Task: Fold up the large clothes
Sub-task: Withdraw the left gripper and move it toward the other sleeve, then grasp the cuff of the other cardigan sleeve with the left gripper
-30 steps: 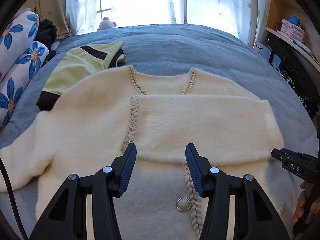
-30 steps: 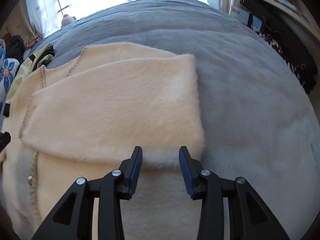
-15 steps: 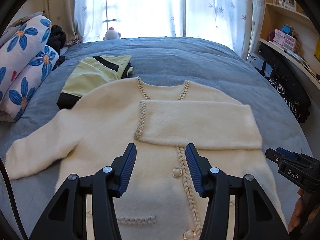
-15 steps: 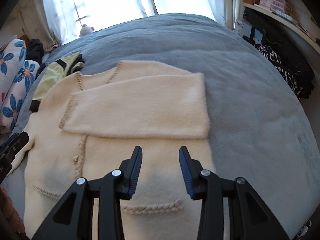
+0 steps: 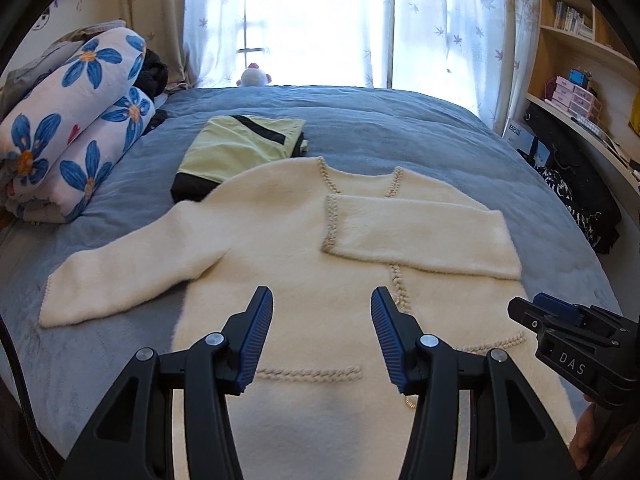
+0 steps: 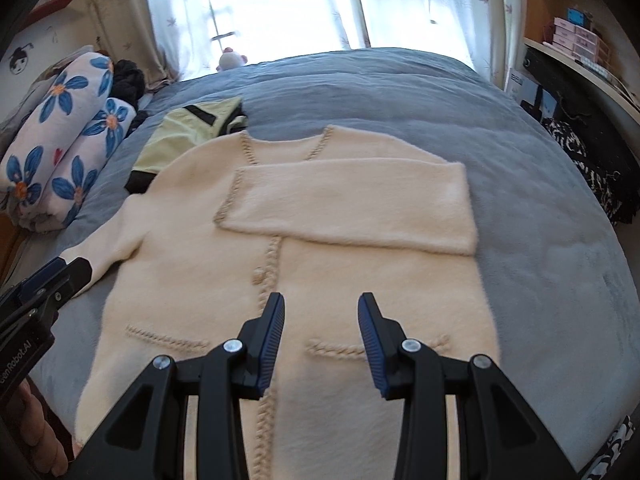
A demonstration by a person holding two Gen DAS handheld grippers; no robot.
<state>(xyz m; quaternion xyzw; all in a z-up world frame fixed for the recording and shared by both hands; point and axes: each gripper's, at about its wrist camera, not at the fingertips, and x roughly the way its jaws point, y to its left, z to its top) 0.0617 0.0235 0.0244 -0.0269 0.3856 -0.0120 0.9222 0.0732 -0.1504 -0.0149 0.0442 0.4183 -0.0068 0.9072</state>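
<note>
Cream cardigan point(image 5: 304, 280) lies flat, front up, on the grey bed point(image 5: 400, 128). One sleeve point(image 5: 420, 236) is folded across the chest, the other sleeve point(image 5: 132, 276) lies spread out to the side. Left gripper point(image 5: 322, 332) and right gripper point(image 6: 321, 338) hover above the hem, jaws apart, nothing between them. Folded yellow-green garment point(image 5: 240, 148) lies beyond the collar, floral bedding roll point(image 5: 76, 120) at the bed's edge.
</note>
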